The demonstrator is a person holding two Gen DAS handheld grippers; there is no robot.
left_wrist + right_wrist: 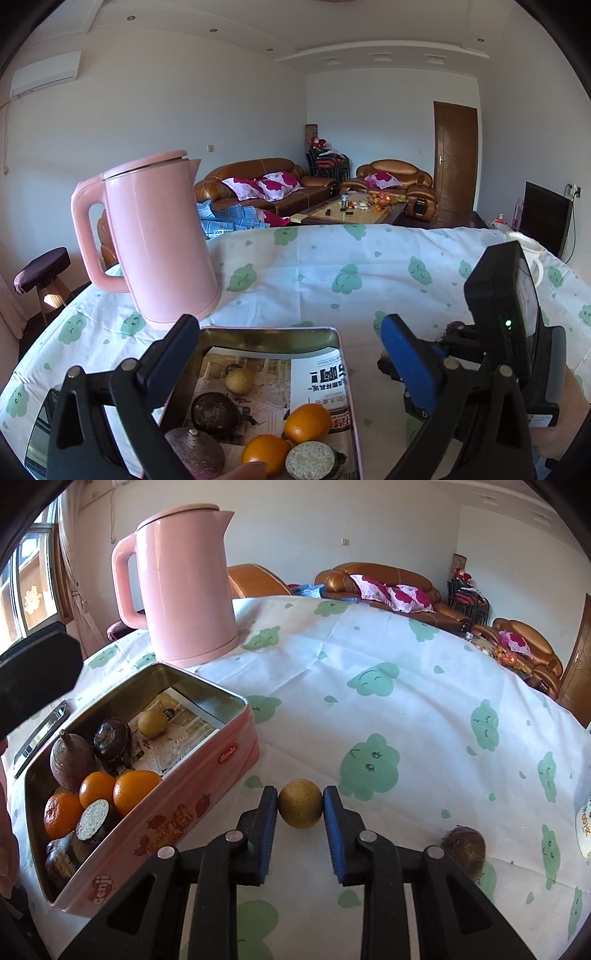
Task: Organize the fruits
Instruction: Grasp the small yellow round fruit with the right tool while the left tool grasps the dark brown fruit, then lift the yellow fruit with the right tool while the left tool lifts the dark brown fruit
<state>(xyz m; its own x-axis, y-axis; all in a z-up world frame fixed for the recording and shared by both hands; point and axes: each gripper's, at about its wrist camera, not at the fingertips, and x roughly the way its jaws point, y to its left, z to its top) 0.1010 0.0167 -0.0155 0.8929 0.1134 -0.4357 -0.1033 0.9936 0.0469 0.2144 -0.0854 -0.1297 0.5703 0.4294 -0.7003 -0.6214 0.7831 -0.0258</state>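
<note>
We see the right claw (300, 808) closed around a yellow-brown round fruit (300, 808), its blue pads touching the fruit on both sides; the fruit sits on the desk (406, 709), which is covered by a white cloth printed with green smiling clouds. Just to the left of it stands an open pink tin (192, 805). On the tin's side we read "Genji" near the lower corner and, in a red oval higher up, a word that looks like "Monde"; strawberries and biscuits are drawn between them.

Inside the tin lie three oranges (135, 792), a reddish pointed root (70, 758), several dark brown tubers, one cut to show a pale speckled face (92, 819), and a second yellow-brown fruit (152, 723) at the far end. A printed sheet (325, 384) lines the bottom; in the left wrist view it carries bold Chinese characters, upside down, which we cannot read with certainty.

The left claw (291, 354) hangs released above the tin, its jaws wide apart with nothing between them. A pink kettle (188, 587) stands behind the tin. Another brown tuber (463, 849) lies on the cloth, to the right of the right claw and apart from it. At the right edge of the right wrist view a white object (583, 830) bears coloured lettering too cropped to read.
</note>
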